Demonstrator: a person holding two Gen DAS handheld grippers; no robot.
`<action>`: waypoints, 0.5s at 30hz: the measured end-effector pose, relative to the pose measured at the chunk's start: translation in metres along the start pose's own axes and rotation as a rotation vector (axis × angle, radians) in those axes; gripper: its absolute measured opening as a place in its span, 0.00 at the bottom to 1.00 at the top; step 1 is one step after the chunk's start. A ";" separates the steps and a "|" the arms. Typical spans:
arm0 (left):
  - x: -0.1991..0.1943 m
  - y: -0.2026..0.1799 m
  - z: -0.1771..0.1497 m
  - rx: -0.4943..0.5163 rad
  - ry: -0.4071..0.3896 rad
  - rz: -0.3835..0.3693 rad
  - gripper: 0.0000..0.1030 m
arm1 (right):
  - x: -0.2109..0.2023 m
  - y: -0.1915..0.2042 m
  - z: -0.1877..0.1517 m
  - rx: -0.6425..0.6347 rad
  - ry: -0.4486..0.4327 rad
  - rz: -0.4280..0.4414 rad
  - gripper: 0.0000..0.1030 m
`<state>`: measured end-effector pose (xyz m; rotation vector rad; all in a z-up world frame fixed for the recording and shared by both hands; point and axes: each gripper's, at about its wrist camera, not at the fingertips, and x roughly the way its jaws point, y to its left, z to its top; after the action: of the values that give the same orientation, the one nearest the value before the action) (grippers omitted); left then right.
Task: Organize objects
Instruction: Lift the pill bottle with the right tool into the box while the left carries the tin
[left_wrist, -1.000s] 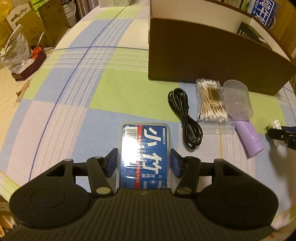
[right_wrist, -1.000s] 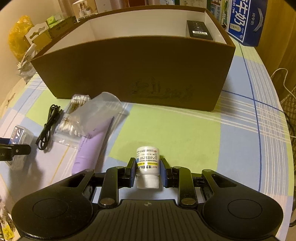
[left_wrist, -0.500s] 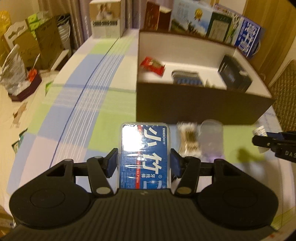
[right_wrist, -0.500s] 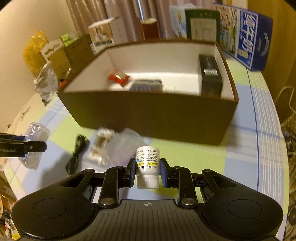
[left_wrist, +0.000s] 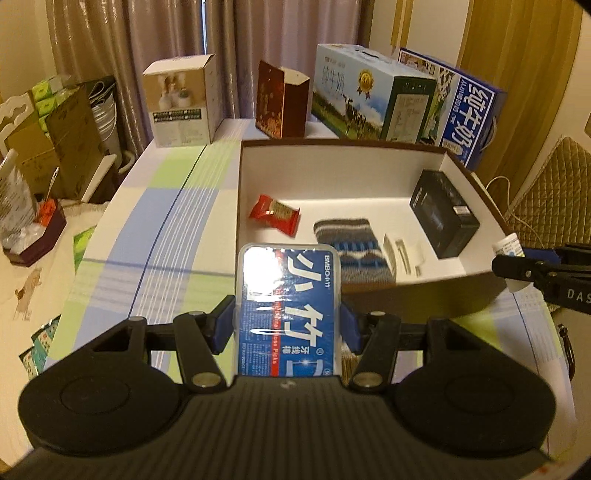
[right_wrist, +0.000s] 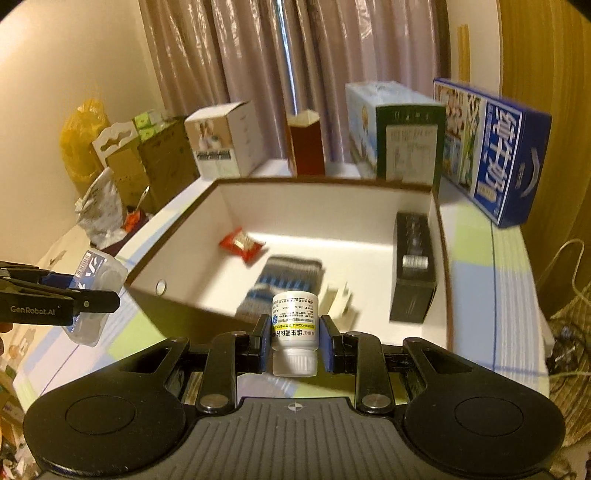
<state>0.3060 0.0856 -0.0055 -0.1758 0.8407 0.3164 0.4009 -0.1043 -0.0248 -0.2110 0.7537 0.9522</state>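
Note:
My left gripper (left_wrist: 287, 326) is shut on a blue floss pick box (left_wrist: 288, 295) and holds it in the air before the near wall of the brown storage box (left_wrist: 424, 291). My right gripper (right_wrist: 294, 341) is shut on a white pill bottle (right_wrist: 294, 325), held over the near edge of the storage box (right_wrist: 177, 314). Inside the box lie a red snack packet (left_wrist: 274, 214), a striped knit pouch (left_wrist: 352, 247), a small white item (left_wrist: 400, 251) and a black box (left_wrist: 443, 212). Each gripper shows at the other view's edge (left_wrist: 535, 273) (right_wrist: 55, 299).
Milk cartons (left_wrist: 469, 110), a dark red carton (left_wrist: 282, 99) and a white product box (left_wrist: 181, 101) stand behind the storage box on the checked tablecloth (left_wrist: 155, 236). Cardboard boxes and bags (left_wrist: 48, 147) crowd the left side. A woven chair (left_wrist: 550, 192) is at the right.
Both grippers have risen from the table with their loads and moved toward the storage box. Its inside now shows; the cable, cotton swabs and purple tube are out of view.

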 end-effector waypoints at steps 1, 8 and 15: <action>0.003 -0.001 0.005 0.002 -0.002 -0.001 0.52 | 0.000 -0.001 0.003 -0.002 -0.006 -0.003 0.24; 0.021 -0.008 0.032 0.018 -0.020 -0.003 0.52 | 0.005 -0.013 0.025 0.000 -0.041 -0.032 0.24; 0.051 -0.010 0.058 0.034 -0.004 0.012 0.52 | 0.024 -0.032 0.040 0.018 -0.032 -0.070 0.24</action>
<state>0.3816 0.1026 -0.0059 -0.1384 0.8424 0.3132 0.4546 -0.0886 -0.0164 -0.2043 0.7207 0.8805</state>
